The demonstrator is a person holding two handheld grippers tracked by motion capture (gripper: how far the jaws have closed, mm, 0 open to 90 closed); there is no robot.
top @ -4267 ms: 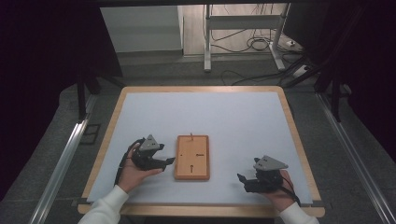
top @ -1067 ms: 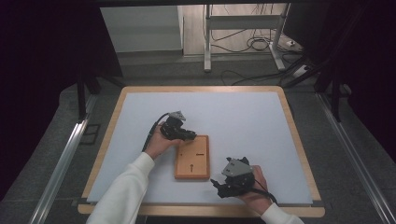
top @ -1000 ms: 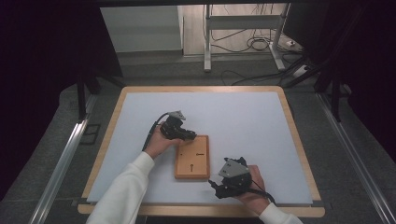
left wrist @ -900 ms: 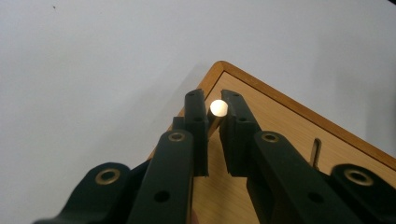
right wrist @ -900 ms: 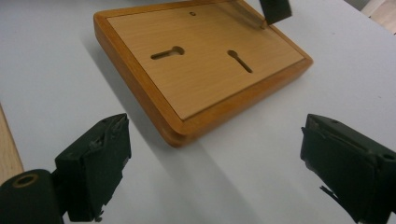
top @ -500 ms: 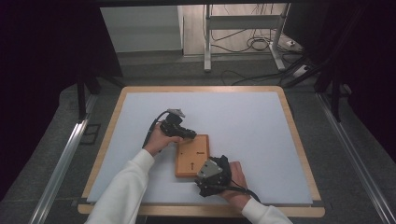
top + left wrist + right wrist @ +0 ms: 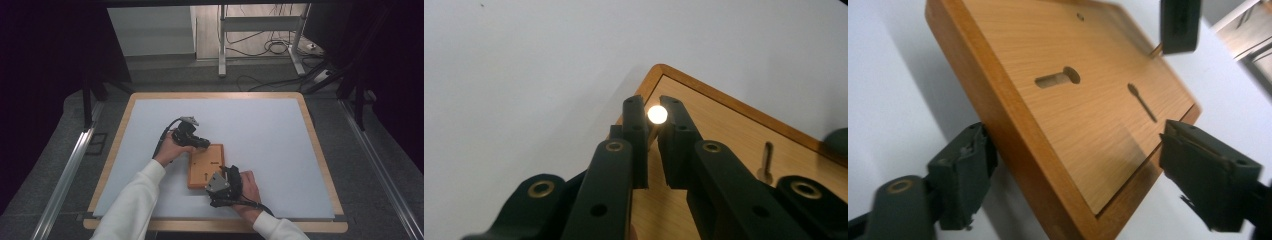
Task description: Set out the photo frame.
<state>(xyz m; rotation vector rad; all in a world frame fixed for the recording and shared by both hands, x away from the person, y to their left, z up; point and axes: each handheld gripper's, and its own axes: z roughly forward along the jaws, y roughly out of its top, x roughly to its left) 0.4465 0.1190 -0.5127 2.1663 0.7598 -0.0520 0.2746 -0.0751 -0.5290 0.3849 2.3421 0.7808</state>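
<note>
White matting covers the wood-framed table (image 7: 320, 150), cables trailing on the dark floor behind, and all the action sits near its front edge. Centre stage is the wooden board (image 7: 206, 166), a flat panel with a raised rim and a keyhole-shaped slot (image 7: 1057, 77) cut into its face.

At the far corner, the left gripper (image 7: 205, 144) is pinched nearly closed on a slim metal peg (image 7: 657, 114) standing up from the board, its shiny end gleaming between the black pads. It looks like a grip for lifting or seating that peg.

Down at the near end, the right gripper (image 7: 219, 180) has its jaws spread wide, one on each side of the board's edge, and they have just been closing in. That reads as bracing, so the panel cannot slide while the peg is worked.
</note>
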